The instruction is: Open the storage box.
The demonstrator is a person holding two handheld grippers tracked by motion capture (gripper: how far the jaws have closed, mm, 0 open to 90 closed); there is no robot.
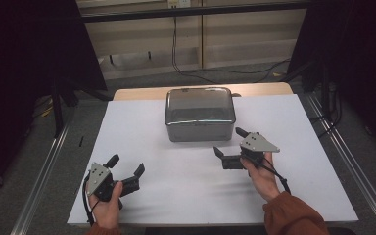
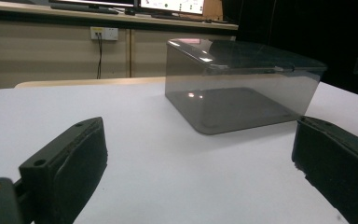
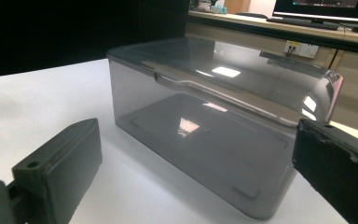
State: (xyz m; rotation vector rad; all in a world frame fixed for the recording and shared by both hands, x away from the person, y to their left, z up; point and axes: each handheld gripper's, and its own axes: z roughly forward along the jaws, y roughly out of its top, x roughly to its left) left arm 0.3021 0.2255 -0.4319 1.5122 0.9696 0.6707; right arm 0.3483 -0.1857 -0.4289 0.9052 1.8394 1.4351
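A smoky clear plastic box (image 1: 200,115) with its lid on stands at the middle back of the white table sheet (image 1: 186,196); it looks empty. My left gripper (image 1: 126,165) is low at the near left, held in a hand, open and holding nothing. In the left gripper view the box (image 2: 242,88) lies well ahead beyond the open left gripper (image 2: 200,158). My right gripper (image 1: 229,142) is just in front of the box's right corner, open and apart from it. The right gripper view has the box (image 3: 214,126) close up, with the open right gripper (image 3: 198,163) wide apart.
The white sheet covers a wooden table whose bare back edge (image 1: 142,93) shows behind the box. Metal rails (image 1: 44,171) run along both sides on the floor. Cables (image 1: 196,73) lie on the floor behind. A wall with a socket (image 2: 101,32) stands beyond.
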